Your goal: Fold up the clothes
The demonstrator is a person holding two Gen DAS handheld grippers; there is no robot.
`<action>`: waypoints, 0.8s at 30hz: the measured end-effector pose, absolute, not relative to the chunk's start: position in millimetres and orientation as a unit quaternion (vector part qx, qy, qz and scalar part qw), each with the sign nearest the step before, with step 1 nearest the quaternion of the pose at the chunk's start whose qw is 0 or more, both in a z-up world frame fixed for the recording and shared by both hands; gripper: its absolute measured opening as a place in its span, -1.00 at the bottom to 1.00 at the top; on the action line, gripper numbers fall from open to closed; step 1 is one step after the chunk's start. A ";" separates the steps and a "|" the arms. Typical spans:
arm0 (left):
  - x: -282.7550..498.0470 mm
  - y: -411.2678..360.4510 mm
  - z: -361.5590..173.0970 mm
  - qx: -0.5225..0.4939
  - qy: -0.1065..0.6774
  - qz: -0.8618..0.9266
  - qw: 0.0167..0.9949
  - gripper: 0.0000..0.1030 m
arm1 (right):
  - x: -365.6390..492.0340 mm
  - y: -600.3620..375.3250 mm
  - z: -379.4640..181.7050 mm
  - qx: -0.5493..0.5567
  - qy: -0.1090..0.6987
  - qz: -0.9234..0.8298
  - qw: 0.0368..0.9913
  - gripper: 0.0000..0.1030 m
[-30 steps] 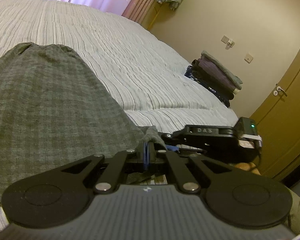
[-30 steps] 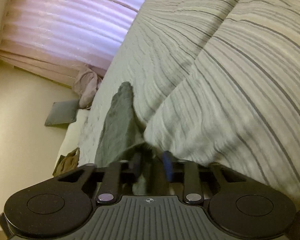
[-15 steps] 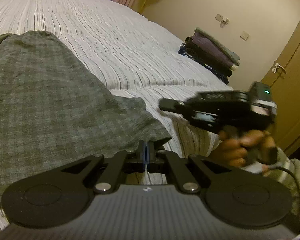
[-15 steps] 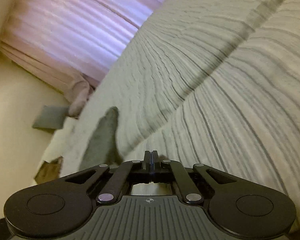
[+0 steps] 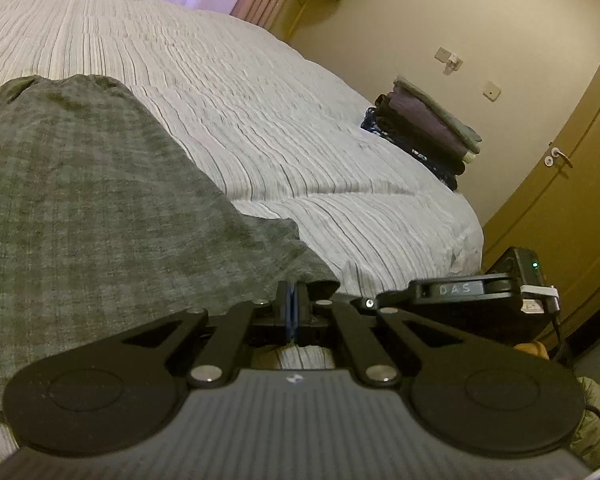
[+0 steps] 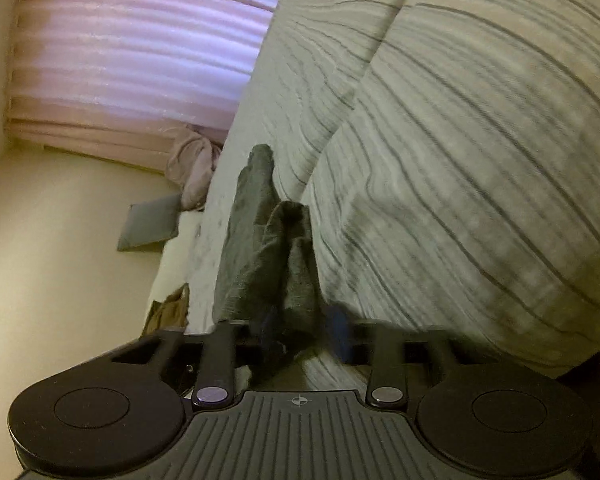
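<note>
A grey-green checked garment (image 5: 100,200) lies spread on the striped bed cover (image 5: 260,100) and fills the left of the left wrist view. My left gripper (image 5: 292,300) is shut, and the garment's near corner sits pinched at its fingertips. The right gripper's body (image 5: 460,296) is level with it, just to its right. In the right wrist view my right gripper (image 6: 303,334) is open. A bunched fold of the garment (image 6: 268,248) stands between its blue pads (image 6: 338,336), beside a bulge of the bed cover (image 6: 460,160).
A stack of folded dark clothes (image 5: 428,128) sits at the bed's far right corner, near a yellow-brown door (image 5: 560,200). Pink curtains (image 6: 140,60) hang behind the bed. A grey cushion (image 6: 148,224), a pink cloth (image 6: 192,164) and a brown item (image 6: 168,312) lie beside the bed.
Half a second ago my right gripper was shut and held higher, off the garment. It has come down beside the left one and opened around the garment's fold. The left stays shut.
</note>
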State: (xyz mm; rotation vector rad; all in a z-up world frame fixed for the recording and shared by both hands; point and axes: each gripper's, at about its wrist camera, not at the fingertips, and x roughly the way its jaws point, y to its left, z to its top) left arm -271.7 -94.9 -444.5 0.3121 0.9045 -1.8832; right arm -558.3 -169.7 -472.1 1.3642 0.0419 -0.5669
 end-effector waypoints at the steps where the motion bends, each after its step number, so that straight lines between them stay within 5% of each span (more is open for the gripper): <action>1: -272.9 -94.6 -444.7 0.131 0.371 -0.777 0.491 -1.00 | -560.0 -168.9 -469.5 0.611 0.025 -0.269 0.744 -0.96; 13: -310.8 -97.4 -474.9 0.210 0.374 -0.783 0.451 -0.99 | -559.2 -155.1 -434.3 0.533 0.104 -0.372 0.753 -0.94; 18: -297.0 -76.5 -461.7 0.186 0.376 -0.783 0.459 -0.98 | -565.2 -145.4 -411.9 0.517 0.070 -0.351 0.777 -0.93; 24: -216.5 -38.5 -434.6 0.125 0.372 -0.708 0.588 -0.56 | -527.8 -140.7 -418.6 0.500 0.100 -0.329 0.795 -0.93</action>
